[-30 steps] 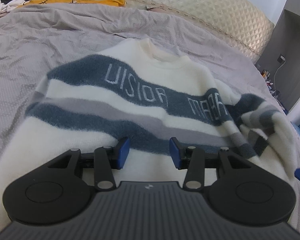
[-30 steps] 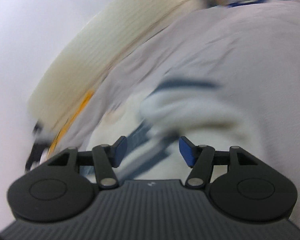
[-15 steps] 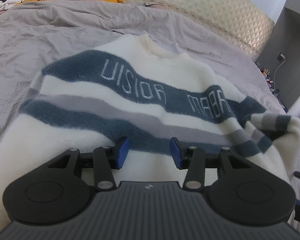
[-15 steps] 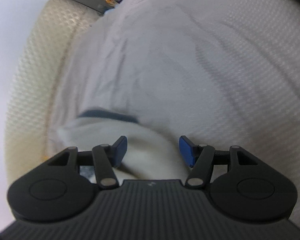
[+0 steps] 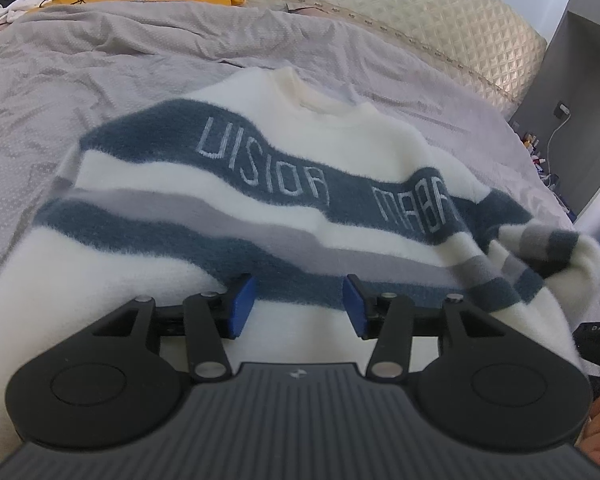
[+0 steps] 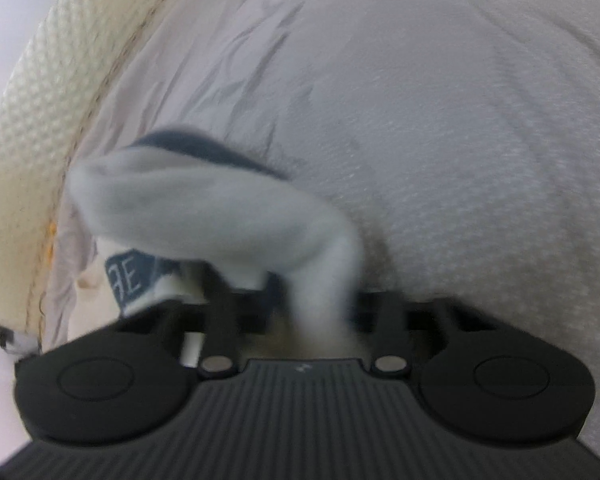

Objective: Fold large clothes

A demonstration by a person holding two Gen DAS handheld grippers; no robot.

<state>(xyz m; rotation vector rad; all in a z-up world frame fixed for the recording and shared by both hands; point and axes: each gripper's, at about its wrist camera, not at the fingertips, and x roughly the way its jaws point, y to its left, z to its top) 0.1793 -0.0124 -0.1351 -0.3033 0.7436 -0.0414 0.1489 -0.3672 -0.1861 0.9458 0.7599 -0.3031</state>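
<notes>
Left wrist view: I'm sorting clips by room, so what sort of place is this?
Most likely a bedroom. A cream, blue and grey striped fuzzy sweater lies on a bed with a wrinkled grey bedspread and a quilted cream padded headboard.

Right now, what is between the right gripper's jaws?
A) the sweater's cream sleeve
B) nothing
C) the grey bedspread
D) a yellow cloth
A: in the right wrist view the right gripper, whose jaws have just been closing, pinches the cream sleeve of the sweater.
</notes>
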